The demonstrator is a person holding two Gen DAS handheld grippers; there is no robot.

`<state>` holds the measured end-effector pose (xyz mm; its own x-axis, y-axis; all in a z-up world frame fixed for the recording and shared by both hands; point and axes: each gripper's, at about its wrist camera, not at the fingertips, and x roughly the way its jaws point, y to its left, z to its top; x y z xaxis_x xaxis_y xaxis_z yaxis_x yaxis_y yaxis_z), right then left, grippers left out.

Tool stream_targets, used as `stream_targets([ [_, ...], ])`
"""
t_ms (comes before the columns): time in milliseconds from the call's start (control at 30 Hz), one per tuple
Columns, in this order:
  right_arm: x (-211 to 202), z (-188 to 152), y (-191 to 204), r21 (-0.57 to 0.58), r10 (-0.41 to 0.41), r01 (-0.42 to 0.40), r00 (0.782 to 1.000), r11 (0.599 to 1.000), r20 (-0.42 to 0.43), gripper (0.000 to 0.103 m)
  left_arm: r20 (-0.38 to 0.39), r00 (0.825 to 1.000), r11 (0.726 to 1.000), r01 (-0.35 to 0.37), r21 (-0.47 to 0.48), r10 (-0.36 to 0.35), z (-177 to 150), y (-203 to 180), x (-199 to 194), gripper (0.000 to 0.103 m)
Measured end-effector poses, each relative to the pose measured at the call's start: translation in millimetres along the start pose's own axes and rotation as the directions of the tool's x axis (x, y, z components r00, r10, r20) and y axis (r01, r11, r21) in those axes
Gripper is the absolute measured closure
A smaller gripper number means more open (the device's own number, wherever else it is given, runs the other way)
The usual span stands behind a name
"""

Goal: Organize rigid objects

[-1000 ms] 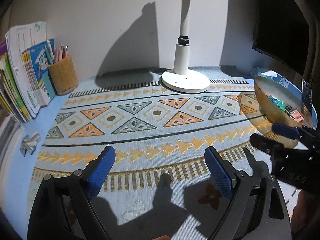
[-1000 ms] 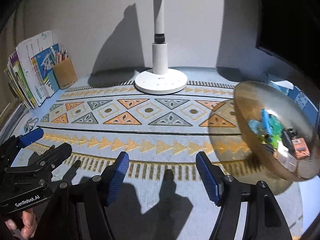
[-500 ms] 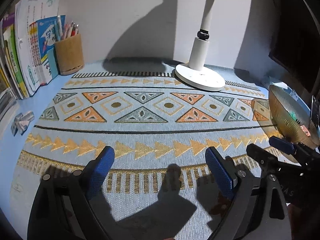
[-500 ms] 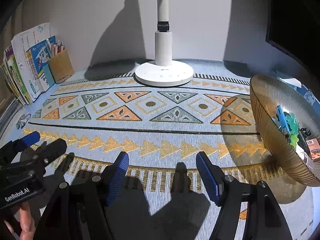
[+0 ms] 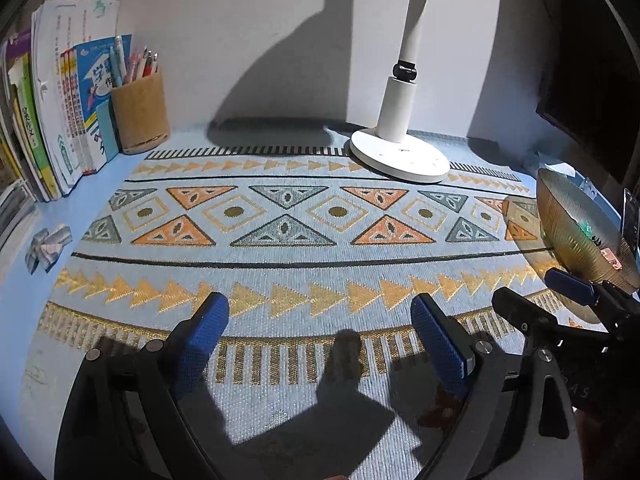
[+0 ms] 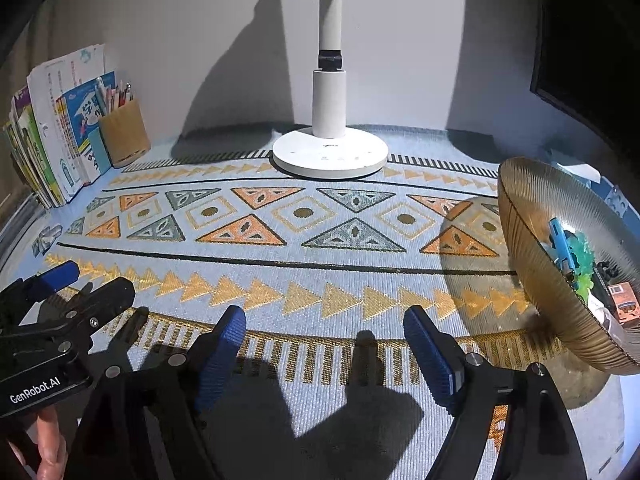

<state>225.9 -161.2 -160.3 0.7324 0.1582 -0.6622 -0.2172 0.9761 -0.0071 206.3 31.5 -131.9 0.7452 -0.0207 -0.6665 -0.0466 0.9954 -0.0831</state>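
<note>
A ribbed amber glass bowl stands at the right of the patterned mat and looks tilted. It holds several small things: a blue toy, a green piece, an orange box. The bowl also shows in the left wrist view. My left gripper is open and empty over the mat's near edge. My right gripper is open and empty, left of the bowl. Each gripper shows in the other's view: the right one, the left one.
A white lamp base stands at the back middle. A wooden pen holder and upright books are at the back left. A small crumpled silver object lies off the mat's left edge. A dark monitor is at the right.
The left gripper has swung left, so the books and pen holder show more and the bowl sits further right. The right view has shifted a little; both grippers stay open.
</note>
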Motion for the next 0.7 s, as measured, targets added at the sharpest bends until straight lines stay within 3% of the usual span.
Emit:
stream_targets([
  [700,5.1,-0.2,-2.4,0.022,0.004,-0.004,1.0,1.0,-0.025,0.023,-0.011,1.0,1.0,0.002,-0.004,-0.002,-0.2,0.1,1.7,0.011],
])
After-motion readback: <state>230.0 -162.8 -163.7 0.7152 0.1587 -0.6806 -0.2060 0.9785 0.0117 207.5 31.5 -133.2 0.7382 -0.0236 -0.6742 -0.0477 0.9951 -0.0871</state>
